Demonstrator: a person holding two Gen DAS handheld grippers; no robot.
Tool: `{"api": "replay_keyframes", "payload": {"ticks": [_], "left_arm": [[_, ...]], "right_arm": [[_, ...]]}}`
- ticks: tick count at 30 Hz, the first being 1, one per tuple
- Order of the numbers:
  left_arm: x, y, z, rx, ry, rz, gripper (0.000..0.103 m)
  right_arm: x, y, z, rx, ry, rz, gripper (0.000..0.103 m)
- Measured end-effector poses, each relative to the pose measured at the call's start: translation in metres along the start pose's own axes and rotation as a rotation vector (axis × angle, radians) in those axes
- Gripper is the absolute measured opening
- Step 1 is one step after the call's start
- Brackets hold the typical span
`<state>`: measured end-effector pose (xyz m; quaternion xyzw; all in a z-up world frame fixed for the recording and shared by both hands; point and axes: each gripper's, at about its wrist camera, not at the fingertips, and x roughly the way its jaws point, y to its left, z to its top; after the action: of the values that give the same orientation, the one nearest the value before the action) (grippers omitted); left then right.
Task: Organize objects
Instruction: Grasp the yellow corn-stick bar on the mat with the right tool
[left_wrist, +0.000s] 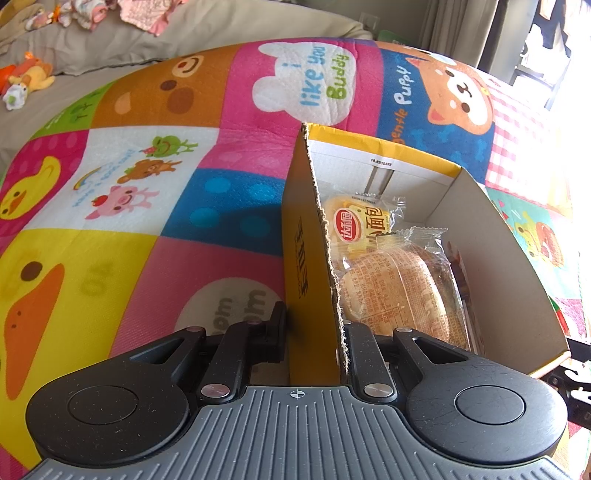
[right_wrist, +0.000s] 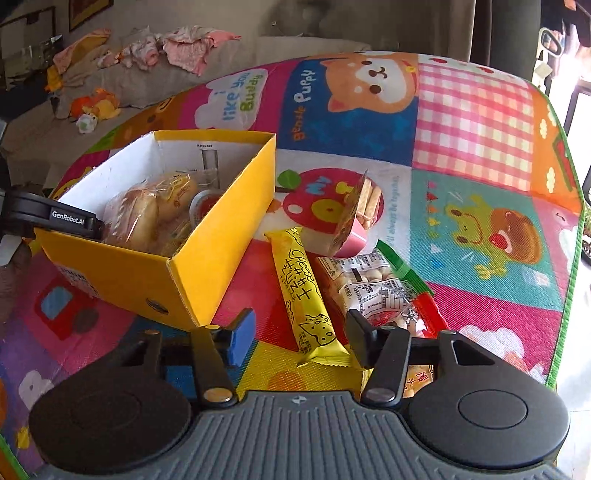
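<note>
Left gripper (left_wrist: 314, 332) clamped on wall of yellow cardboard box (left_wrist: 306, 258). Right gripper (right_wrist: 301, 332) jaws part-open astride long yellow cheese snack packet (right_wrist: 304, 291) on colourful cartoon play mat (right_wrist: 480, 206); pad contact unclear.

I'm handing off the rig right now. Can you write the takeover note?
Left gripper: shut on the yellow box wall, steadying it.
Right gripper: open, fingers either side of the yellow cheese bar, not gripping.
Done: bread packets in the box.
Left on the mat: cheese bar, clear snack bag, biscuit-stick pack.
</note>
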<state>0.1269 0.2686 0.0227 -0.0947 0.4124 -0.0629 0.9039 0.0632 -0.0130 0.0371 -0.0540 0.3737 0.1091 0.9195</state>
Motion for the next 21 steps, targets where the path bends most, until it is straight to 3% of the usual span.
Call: {"api": "replay_keyframes", "payload": {"ticks": [10, 21], "left_arm": [[0.000, 0.000, 0.000, -0.001, 0.000, 0.000, 0.016], [0.000, 0.000, 0.000, -0.001, 0.000, 0.000, 0.016]], "right_arm": [[0.007, -0.013, -0.004, 0.074, 0.043, 0.016, 0.033], [-0.005, -0.016, -0.013, 0.084, 0.059, 0.025, 0.032]]}}
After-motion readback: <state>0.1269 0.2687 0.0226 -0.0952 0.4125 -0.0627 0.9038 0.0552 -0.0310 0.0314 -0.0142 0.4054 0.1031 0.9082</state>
